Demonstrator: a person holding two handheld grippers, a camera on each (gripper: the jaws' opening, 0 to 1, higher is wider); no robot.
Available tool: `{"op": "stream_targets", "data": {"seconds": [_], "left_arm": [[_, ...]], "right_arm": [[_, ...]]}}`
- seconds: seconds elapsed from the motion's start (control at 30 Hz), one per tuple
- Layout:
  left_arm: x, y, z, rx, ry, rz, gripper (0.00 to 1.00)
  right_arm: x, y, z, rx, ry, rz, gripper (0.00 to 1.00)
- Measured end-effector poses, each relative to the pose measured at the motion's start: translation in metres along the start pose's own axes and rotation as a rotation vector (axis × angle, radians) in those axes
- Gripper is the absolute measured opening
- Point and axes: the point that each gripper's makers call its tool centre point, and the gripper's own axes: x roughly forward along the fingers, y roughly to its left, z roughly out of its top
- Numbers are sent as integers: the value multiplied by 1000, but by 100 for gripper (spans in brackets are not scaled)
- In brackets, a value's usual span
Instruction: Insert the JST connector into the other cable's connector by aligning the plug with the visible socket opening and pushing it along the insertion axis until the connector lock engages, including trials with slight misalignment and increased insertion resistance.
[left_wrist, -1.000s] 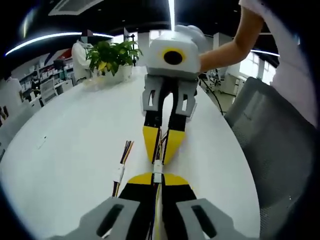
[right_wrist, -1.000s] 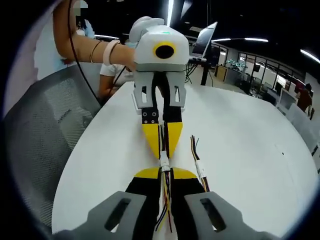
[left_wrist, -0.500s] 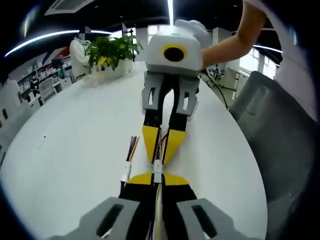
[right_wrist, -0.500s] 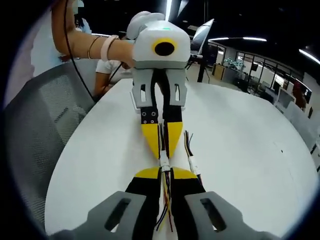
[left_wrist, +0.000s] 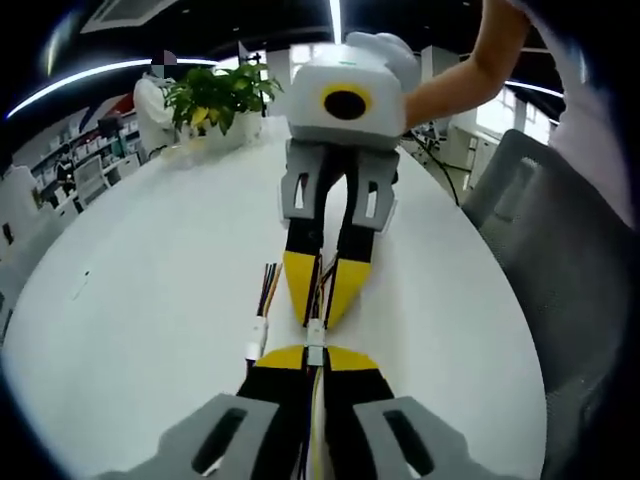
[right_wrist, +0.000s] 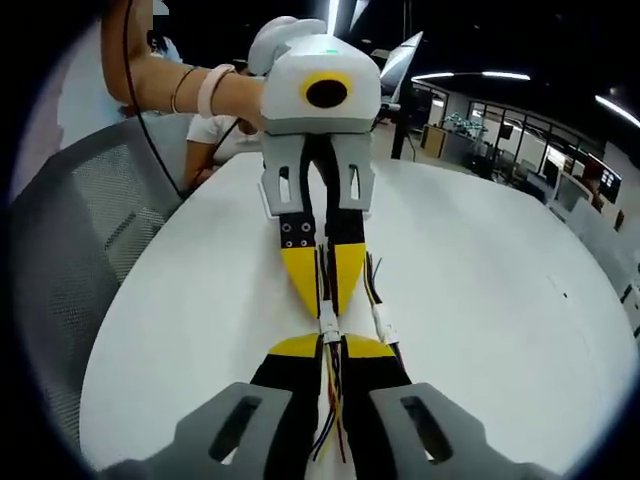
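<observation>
My left gripper (left_wrist: 315, 354) rises from the bottom of the left gripper view, its yellow-tipped jaws shut on a cable of coloured wires. Facing it tip to tip is my right gripper (left_wrist: 319, 312), also shut on a cable. Between the two pairs of tips sits a small white JST connector pair (left_wrist: 315, 335), plug and socket touching in line; I cannot tell whether the lock is engaged. In the right gripper view my right gripper (right_wrist: 330, 347) holds its cable, the connector pair (right_wrist: 328, 324) lies just ahead, and the left gripper (right_wrist: 323, 303) points back at it.
A spare cable with a white connector (left_wrist: 258, 329) lies on the white table (left_wrist: 140, 260) beside the jaws, and appears as the spare cable (right_wrist: 383, 325). A potted plant (left_wrist: 215, 98) stands at the far end. A grey mesh chair (left_wrist: 575, 260) borders the table. A person's forearm (right_wrist: 185, 88) holds each gripper.
Both grippers stay tip to tip on the connector pair. The views have shifted over the table, so the spare cable now lies closer beside the jaws.
</observation>
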Motion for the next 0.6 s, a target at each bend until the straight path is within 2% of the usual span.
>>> {"op": "stream_targets", "data": {"seconds": [0.6], "left_arm": [[4, -3, -5, 10, 25, -12, 0]], "right_arm": [[3, 3, -6, 11, 6, 0, 3]]}}
